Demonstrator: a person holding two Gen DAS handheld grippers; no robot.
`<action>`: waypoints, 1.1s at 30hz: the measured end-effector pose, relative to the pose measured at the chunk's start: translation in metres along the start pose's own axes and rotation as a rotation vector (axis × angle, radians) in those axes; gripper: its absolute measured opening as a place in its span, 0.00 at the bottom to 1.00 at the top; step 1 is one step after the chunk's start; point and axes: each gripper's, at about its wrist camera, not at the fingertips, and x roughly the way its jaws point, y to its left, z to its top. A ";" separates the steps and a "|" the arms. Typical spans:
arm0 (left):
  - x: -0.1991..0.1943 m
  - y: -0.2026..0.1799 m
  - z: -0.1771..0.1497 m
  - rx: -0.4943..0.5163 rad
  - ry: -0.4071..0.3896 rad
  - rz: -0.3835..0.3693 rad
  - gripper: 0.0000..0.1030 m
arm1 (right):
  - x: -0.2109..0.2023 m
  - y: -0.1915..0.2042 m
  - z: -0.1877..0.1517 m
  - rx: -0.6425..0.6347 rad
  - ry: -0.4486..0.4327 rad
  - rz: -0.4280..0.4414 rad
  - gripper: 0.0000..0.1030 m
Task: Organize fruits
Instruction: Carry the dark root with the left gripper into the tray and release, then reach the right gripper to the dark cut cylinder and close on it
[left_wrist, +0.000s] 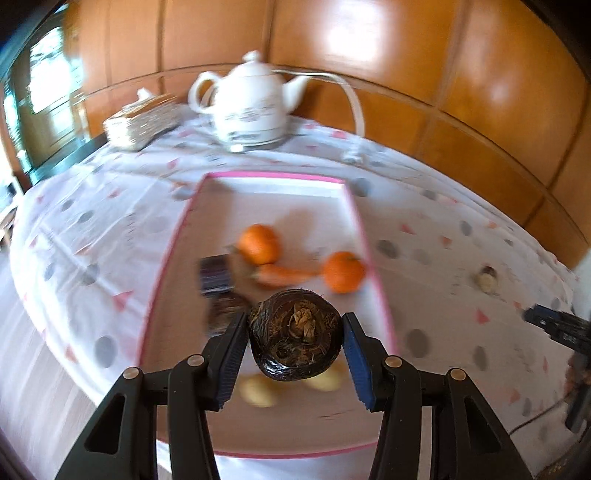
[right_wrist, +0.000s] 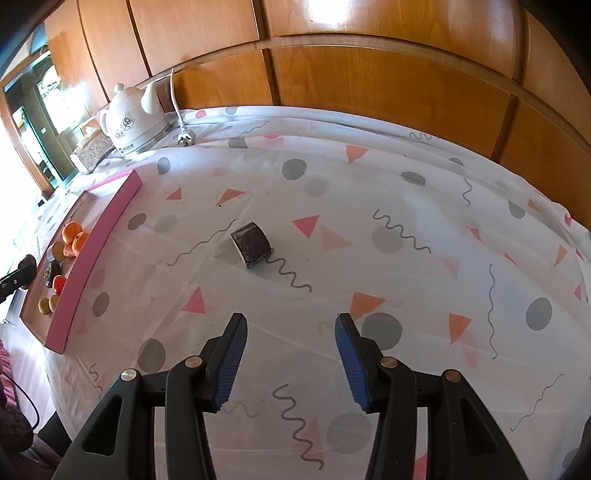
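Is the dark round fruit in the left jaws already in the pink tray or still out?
Still out: the dark fruit is held in the left gripper, above the pink tray, not resting on its floor.

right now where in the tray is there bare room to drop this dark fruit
The tray's far end, beyond the oranges, is bare. The middle is crowded: oranges, carrot, dark pieces. Yellow fruits sit under the left tool.

3 oranges (right_wrist: 72, 232), 1 carrot (left_wrist: 282, 275), 2 pale yellow fruits (right_wrist: 45, 305), 3 dark round fruits (left_wrist: 295, 334), 1 pink-edged tray (right_wrist: 99, 243), 1 teapot (left_wrist: 255, 101), 1 woven box (left_wrist: 142, 122).
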 end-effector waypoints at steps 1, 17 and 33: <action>0.001 0.006 -0.001 -0.012 0.002 0.010 0.50 | 0.000 0.001 0.000 -0.004 0.000 -0.003 0.49; 0.005 0.048 -0.017 -0.101 0.000 0.077 0.58 | 0.022 0.030 0.021 -0.069 0.020 0.000 0.49; -0.009 0.048 -0.027 -0.107 0.000 0.054 0.58 | 0.046 0.045 0.035 -0.108 0.047 -0.051 0.49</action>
